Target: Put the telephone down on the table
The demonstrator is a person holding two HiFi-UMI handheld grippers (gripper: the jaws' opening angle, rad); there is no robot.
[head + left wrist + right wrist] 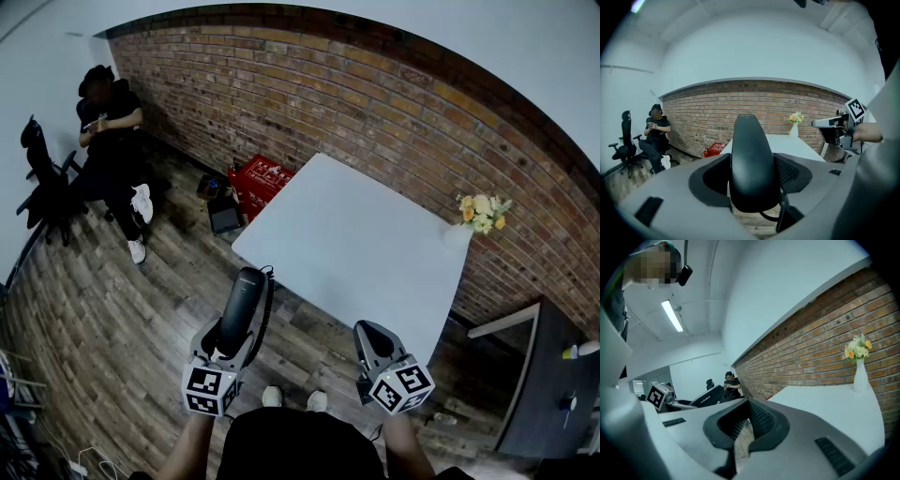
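Note:
The telephone is a black handset [244, 302] with a cord looping at its side. My left gripper [236, 339] is shut on its lower part and holds it over the wooden floor, short of the white table's [309, 202] near corner. In the left gripper view the handset [751, 159] stands between the jaws and fills the middle of the picture. My right gripper [372, 335] hangs near the table's front edge, shut with nothing in it; its jaws [743, 430] stand close together over the floor.
A white vase of flowers [478, 216] stands at the table's far right corner by the brick wall. A red crate [262, 180] lies on the floor behind the table. A person [112, 141] sits at far left beside an office chair [42, 178]. A dark desk [548, 384] is at right.

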